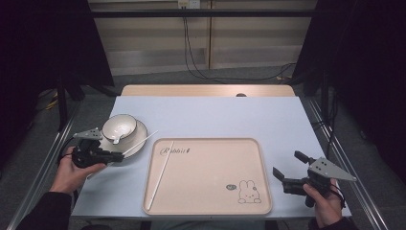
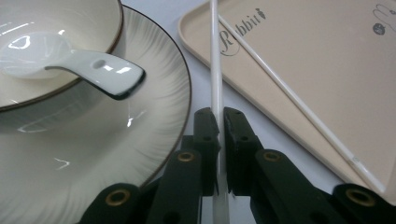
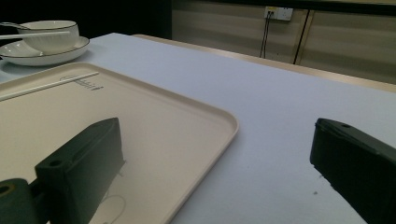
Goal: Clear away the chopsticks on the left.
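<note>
Beige tray (image 1: 210,201) holds 1 chopstick (image 1: 160,175); bowl (image 1: 119,126) holds spoon (image 1: 116,139).

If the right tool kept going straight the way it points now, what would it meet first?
The right tool, jaws wide apart, points left toward the tray. Going straight on, it would probably meet the tray's near right rim first, though its height above the table is unclear.
</note>
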### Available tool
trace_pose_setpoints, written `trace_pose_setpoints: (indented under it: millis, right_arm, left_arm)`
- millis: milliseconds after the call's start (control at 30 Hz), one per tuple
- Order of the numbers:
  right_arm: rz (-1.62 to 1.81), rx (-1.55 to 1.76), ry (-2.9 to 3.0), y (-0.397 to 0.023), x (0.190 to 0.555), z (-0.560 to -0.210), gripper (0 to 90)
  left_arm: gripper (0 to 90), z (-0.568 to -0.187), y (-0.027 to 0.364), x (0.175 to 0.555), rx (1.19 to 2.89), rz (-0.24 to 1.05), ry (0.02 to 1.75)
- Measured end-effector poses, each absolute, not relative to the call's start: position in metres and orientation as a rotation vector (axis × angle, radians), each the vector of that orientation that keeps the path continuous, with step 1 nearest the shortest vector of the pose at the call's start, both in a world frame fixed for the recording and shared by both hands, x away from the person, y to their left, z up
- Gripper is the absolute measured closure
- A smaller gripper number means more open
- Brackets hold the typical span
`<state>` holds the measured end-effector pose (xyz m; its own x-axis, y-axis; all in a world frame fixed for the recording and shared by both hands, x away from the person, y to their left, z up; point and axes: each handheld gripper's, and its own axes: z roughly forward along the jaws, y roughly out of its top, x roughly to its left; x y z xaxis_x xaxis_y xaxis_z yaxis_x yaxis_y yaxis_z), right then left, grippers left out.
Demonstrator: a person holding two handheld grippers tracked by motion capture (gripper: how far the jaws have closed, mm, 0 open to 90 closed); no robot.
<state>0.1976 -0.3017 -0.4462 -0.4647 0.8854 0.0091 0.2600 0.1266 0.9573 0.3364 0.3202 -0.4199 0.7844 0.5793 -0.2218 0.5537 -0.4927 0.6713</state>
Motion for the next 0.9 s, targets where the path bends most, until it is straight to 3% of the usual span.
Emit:
trace_pose_setpoints:
  millis: [367,900]
  right_arm:
    - [1.356,1.109,1.812,-0.302,0.198,-0.446,2.3]
    - [1.355,1.108,1.813,-0.301,0.198,-0.446,2.3]
  left_arm:
    - [84.7,-0.409,0.316,0.308,2.13,0.099,0.915]
    - [84.8,-0.407,0.274,0.261,2.053,0.145,1.068]
